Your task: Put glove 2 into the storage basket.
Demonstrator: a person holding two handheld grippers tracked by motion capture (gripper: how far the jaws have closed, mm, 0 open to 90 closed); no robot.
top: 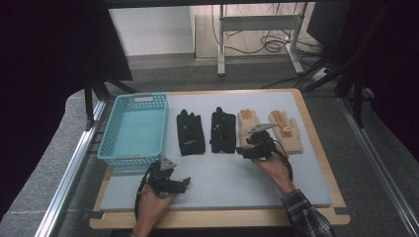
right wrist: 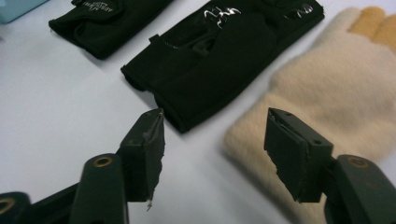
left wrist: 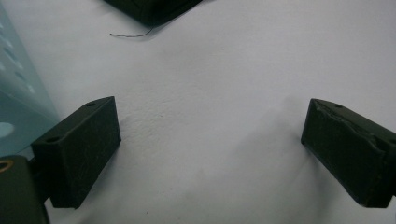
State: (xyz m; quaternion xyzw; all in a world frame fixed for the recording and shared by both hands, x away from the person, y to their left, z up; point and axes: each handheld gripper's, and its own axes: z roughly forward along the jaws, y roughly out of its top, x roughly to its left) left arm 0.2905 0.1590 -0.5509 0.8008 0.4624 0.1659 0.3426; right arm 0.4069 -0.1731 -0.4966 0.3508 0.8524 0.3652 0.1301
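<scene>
Jaws of the right gripper point(right wrist: 212, 154) stand partly open with nothing between them, hovering at the near cuffs of a black glove point(right wrist: 219, 56) and a cream glove point(right wrist: 336, 88), whose fingers are cut off. Left gripper point(left wrist: 210, 149) gapes wide, empty, over bare table point(left wrist: 224, 70) beside the blue basket point(top: 134, 129).

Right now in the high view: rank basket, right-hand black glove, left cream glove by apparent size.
1. basket, clearly largest.
2. right-hand black glove and left cream glove look about alike; the right gripper covers the cream glove's cuff, so I won't rank them.
</scene>
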